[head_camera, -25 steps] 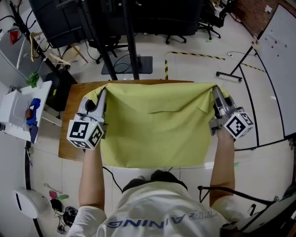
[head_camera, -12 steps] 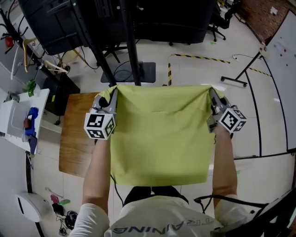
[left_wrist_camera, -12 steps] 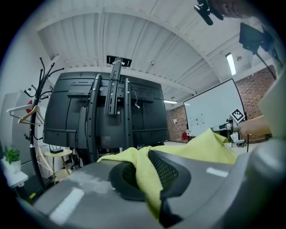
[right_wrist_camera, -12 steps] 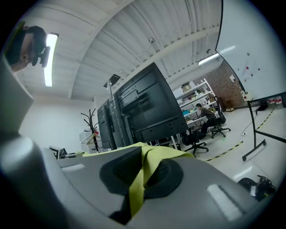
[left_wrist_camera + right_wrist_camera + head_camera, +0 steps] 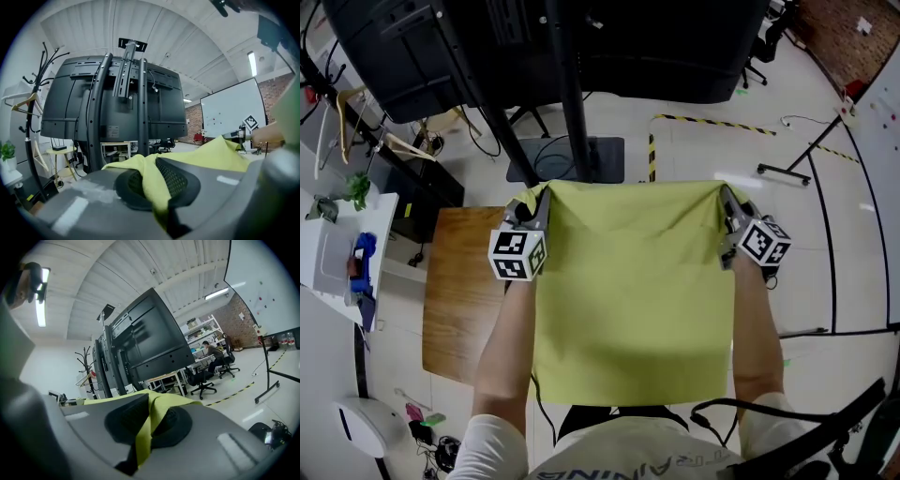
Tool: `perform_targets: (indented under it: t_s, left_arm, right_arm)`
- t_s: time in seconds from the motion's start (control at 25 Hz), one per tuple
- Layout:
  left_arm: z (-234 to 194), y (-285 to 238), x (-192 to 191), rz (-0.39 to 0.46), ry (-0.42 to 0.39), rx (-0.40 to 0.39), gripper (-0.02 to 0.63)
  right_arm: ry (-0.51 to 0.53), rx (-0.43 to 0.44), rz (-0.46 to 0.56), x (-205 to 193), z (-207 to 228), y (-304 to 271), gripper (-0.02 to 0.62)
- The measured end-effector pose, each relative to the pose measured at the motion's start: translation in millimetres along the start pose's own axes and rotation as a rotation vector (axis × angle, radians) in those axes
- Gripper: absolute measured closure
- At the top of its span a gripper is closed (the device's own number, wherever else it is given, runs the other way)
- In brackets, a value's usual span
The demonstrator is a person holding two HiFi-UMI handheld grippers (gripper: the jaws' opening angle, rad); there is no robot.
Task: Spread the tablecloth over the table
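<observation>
Overhead, the tablecloth point(image 5: 633, 291) is a yellow-green rectangle of thin woven fabric. It is stretched smooth above the wooden table point(image 5: 459, 300), whose bare brown grained top shows only at the cloth's left side. The left gripper point(image 5: 538, 197) is clamped on the cloth's far left corner, with a fold of fabric pinched between its dark, round, mesh-textured pads. The right gripper point(image 5: 724, 195) pinches the far right corner in the same way, jaws pressed together on the fabric.
</observation>
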State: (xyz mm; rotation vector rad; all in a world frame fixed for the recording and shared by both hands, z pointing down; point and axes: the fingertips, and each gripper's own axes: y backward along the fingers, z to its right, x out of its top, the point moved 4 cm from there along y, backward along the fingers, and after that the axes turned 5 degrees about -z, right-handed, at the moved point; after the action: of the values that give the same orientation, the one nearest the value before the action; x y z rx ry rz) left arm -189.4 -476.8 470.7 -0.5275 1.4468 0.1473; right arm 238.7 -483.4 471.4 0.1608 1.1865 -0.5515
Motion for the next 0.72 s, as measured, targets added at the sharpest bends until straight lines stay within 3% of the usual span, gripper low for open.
perform_targets:
  t_s: [0.32, 0.6, 0.64, 0.68, 0.72]
  left_arm:
    - [-20.3, -74.5, -22.6, -0.068, 0.036, -0.048, 0.592]
    - [-30.9, -109.1, -90.1, -0.196, 0.144, -0.074, 0.577]
    - [-28.9, -112.9, -102.6, -0.223, 0.162, -0.089, 0.546]
    - [-25.2, -116.7, -115.0, -0.254, 0.179, -0.110, 0.471]
    - [-20.6, -120.2, -127.0, -0.287, 0.195, -0.133, 0.340]
  right_arm:
    - [-0.015, -0.035, -0.011, -16.9, 40.8, -39.6, 0.583]
    - [-0.014, -0.067, -0.151, -71.6, 68.4, -75.3, 0.581]
    - [-0.014, -0.069, -0.176, -83.9, 70.4, -80.6, 0.581]
    - [-0.013, -0.067, -0.199, -96.3, 70.8, -85.5, 0.581]
    - [-0.009, -0.064, -0.223, -108.4, 70.0, -89.7, 0.556]
